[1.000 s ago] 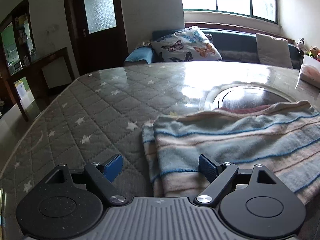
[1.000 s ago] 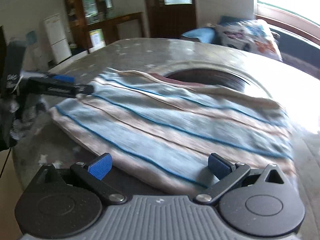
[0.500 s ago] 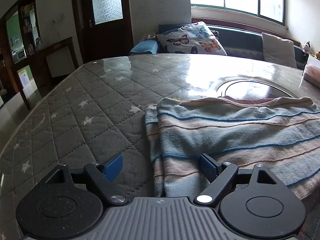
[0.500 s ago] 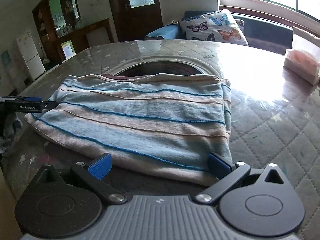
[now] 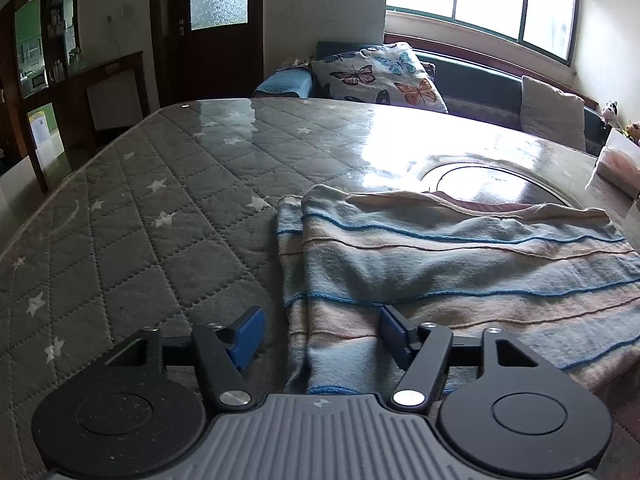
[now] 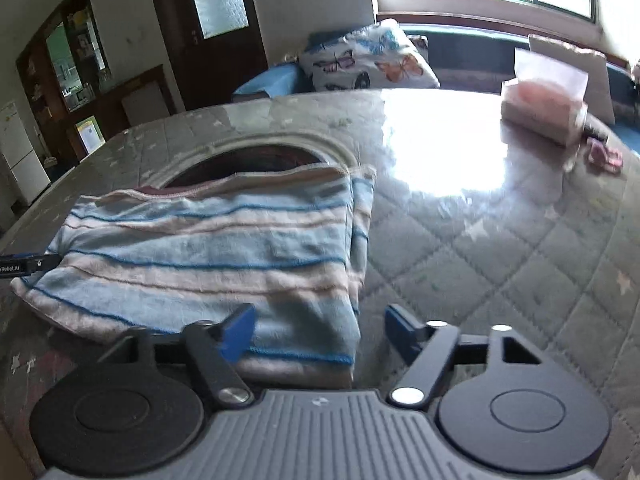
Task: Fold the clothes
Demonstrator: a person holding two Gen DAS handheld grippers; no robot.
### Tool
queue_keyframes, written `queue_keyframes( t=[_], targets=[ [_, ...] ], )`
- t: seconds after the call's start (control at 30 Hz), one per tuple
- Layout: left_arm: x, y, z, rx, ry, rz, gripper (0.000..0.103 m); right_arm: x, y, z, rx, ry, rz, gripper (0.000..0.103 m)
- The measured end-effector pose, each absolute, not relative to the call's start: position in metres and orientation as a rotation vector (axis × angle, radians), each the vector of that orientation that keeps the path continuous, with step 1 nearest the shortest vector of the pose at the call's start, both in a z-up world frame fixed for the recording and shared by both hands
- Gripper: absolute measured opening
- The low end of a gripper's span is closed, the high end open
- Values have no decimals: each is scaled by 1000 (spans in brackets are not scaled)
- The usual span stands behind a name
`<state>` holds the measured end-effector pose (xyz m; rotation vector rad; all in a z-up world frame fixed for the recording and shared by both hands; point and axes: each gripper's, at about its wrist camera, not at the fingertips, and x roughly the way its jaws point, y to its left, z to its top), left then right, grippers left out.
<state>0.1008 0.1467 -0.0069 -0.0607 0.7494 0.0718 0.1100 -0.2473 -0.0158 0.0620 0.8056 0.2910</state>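
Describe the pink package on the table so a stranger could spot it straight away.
Start at the large table with the grey quilted, star-patterned cover under the bright window. On its far right side, beyond the folded blue-and-beige striped garment and the glare patch, sits the pink soft package in clear wrap. It is the only pink, plastic-wrapped block there, with a white sheet standing up from its top.

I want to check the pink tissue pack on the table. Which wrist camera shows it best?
The right wrist view: the tissue pack shows whole, though blurred, on the far right of the table. The left wrist view catches only a sliver cut off at the right frame edge.
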Motion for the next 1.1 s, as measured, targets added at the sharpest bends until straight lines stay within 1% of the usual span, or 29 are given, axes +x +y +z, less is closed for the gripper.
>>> queue_keyframes(
  t=[0.03,0.07,0.1,0.13,0.17,0.2,0.4,0.77,0.83,0.97,1.1],
  targets=[
    [101,146,-6,-62,752,68,58,109,-248,-17,58,801,288,61],
    [101,146,-5,-64,756,64,56,108,-248,-17,54,796,285,49],
    [101,145,-5,-67,759,60,54,107,-250,-17,56,795,285,33],
    [101,144,-4,-71,762,56,51,106,-253,-18,65,798,288,24],
    [100,143,-4,-74,764,50,49,105,-255,-18,73,801,290,15],
    [99,142,-3,-78,767,44,49,105,-258,-18,81,805,292,12],
    [93,118,-2,-89,782,-39,49,91,-276,-14,48,799,250,10],
    [70,17,-4,-18,786,-320,49,47,-358,-9,4,810,-11,10],
    [67,9,-3,-3,786,-340,51,39,-370,-7,9,815,-43,10],
    [68,10,7,17,753,-305,51,28,-382,-1,3,808,-83,18],
    [74,10,18,20,717,-276,49,32,-381,12,2,758,-64,19]
  ],
)
